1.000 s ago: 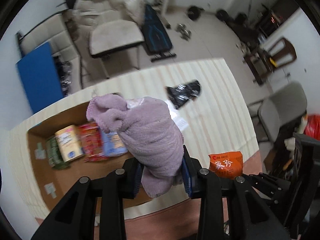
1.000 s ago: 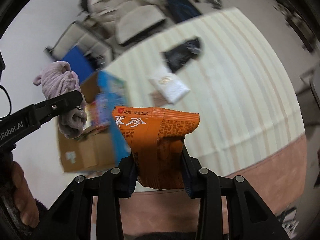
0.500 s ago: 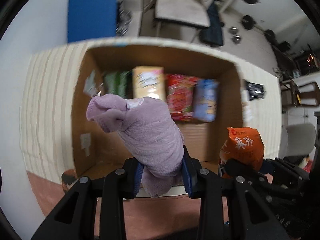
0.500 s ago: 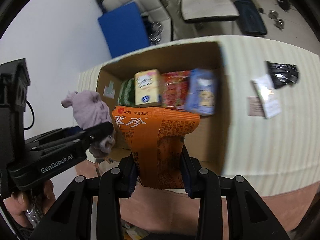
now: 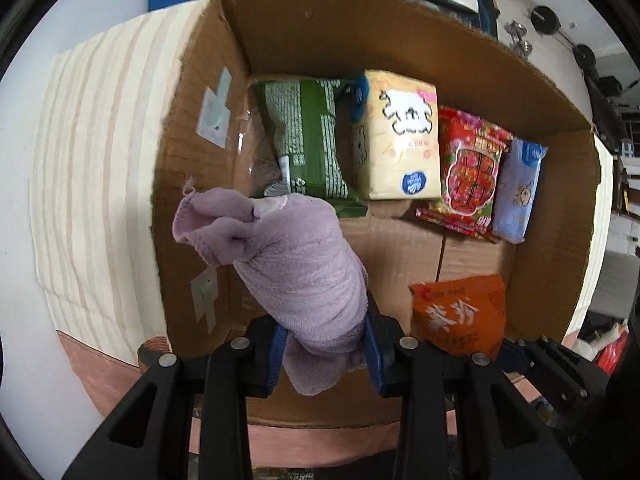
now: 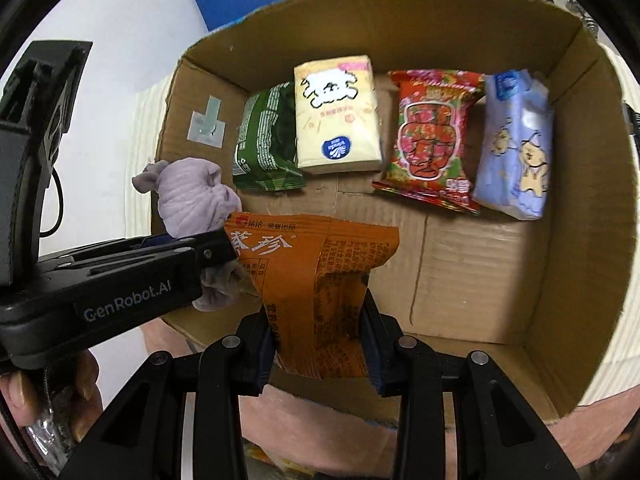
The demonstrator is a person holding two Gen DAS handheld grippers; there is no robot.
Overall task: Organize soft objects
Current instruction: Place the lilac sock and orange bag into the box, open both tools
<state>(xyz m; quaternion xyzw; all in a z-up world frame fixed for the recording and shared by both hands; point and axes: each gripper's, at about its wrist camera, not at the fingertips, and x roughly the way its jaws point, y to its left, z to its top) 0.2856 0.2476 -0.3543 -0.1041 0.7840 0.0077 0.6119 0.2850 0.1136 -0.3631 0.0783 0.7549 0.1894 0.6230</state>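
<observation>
My left gripper (image 5: 326, 350) is shut on a rolled lilac towel (image 5: 296, 264) and holds it over the near left part of an open cardboard box (image 5: 400, 28). My right gripper (image 6: 320, 354) is shut on an orange snack bag (image 6: 316, 280) and holds it over the box's near edge, just right of the towel (image 6: 188, 200). The orange bag also shows in the left wrist view (image 5: 460, 316). The left gripper's side (image 6: 120, 280) shows in the right wrist view.
Along the box's far wall lie a green packet (image 6: 264, 144), a yellow tissue pack (image 6: 336, 116), a red snack bag (image 6: 432, 140) and a pale blue tissue pack (image 6: 516, 148). The box floor (image 6: 472, 272) in front of them is bare cardboard. A striped cloth (image 5: 96, 152) covers the table.
Both grippers have swung from over the striped table to above the box and come lower and closer to it. Each keeps its hold on its object.
</observation>
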